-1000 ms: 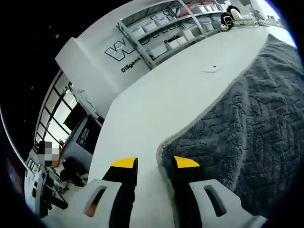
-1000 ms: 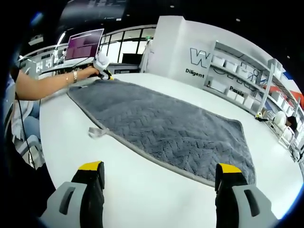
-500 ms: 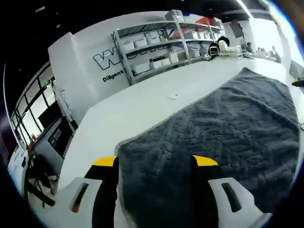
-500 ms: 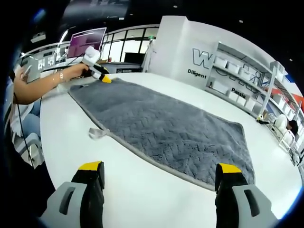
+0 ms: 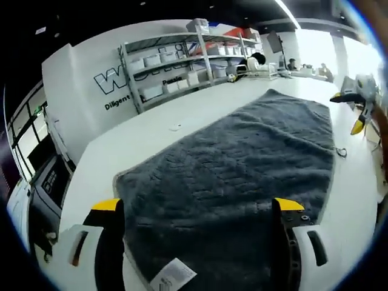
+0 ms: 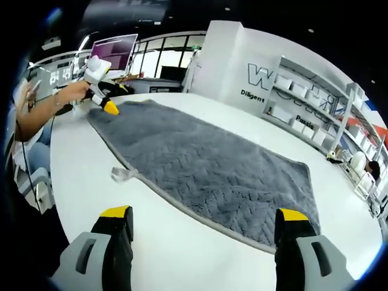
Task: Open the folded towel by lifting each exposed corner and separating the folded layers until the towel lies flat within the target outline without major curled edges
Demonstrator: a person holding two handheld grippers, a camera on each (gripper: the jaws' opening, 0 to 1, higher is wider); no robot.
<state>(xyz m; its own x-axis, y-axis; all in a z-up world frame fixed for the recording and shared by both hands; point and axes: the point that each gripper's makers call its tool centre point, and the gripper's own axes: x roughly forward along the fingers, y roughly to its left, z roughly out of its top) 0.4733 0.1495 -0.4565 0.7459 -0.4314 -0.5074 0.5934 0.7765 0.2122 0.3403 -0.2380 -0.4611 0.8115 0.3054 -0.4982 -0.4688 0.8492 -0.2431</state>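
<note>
Lying spread out flat across the white table (image 6: 182,254), the grey towel (image 6: 206,167) runs from upper left to lower right of the right gripper view; a small loop tag (image 6: 123,174) sticks out at its near edge. Right gripper (image 6: 203,225) at frame bottom, jaws wide apart, nothing between them, hovering over bare table just short of the towel edge. Left gripper (image 6: 104,104) in upper left of this view, held by a hand (image 6: 71,92) with forearm reaching in from the left, yellow tips pointing down at the towel's far corner; contact unclear. In the left gripper view its jaws are released, wide apart, towel (image 5: 242,163) beneath, white label (image 5: 172,274) at bottom centre. Shelving (image 5: 188,57) along the back wall.
</note>
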